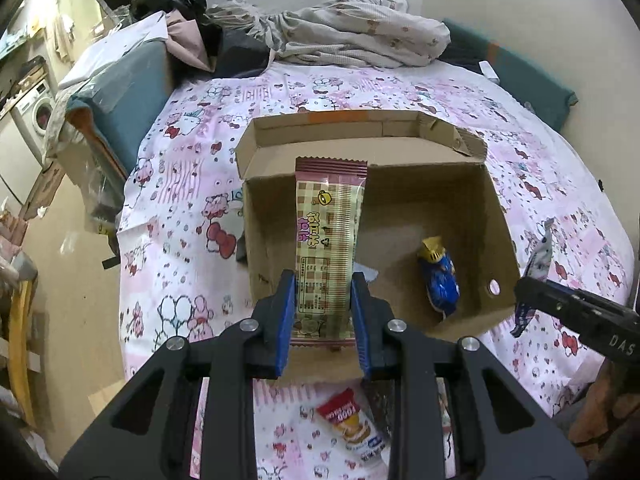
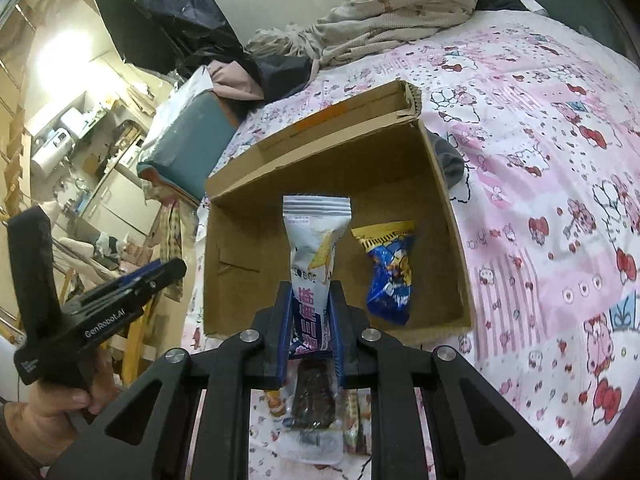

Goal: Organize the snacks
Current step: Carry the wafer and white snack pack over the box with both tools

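Note:
An open cardboard box sits on a pink cartoon-print bedsheet. A blue-and-gold snack packet lies inside it. My left gripper is shut on a long checked beige-and-brown wafer packet, held over the box's near left part. My right gripper is shut on a white-and-purple snack packet above the box's near edge. In the left wrist view the right gripper shows at the right edge with that packet. The left gripper's body appears at the left of the right wrist view.
More snacks lie on the sheet below the grippers: a red-and-white packet, a dark bar in clear wrap. A crumpled blanket lies at the bed's far end, a teal cushion at its left. The floor drops off left of the bed.

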Motion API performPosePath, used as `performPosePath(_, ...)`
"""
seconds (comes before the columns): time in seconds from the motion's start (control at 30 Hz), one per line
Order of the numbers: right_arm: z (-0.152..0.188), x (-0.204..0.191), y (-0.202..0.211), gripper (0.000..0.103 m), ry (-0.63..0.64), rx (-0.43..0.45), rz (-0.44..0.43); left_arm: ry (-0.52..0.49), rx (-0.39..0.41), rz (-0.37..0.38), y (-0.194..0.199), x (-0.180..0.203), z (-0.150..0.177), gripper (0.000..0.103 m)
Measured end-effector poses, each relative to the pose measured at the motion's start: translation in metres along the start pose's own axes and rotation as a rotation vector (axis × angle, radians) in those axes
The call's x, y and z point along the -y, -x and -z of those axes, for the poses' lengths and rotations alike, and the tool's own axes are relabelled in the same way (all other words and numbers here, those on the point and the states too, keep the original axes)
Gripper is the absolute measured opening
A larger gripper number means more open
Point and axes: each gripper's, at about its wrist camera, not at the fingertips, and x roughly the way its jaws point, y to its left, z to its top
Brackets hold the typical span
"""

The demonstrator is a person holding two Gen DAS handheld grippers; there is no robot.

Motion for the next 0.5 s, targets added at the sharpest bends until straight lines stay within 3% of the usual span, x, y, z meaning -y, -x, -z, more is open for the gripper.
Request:
performPosePath(0.23, -0.014, -0.002, -0.027, 0.018, 0.043, -0.031, 0.018, 0.014, -0.031, -0.002, -0.033, 0.003, 0.0, 0.023)
performPosePath(0.5, -0.001, 0.005, -0.05, 0.018, 0.01, -0.102, 0.03, -0.001, -0.085, 0.01, -0.062, 0.012, 0.015, 0.023)
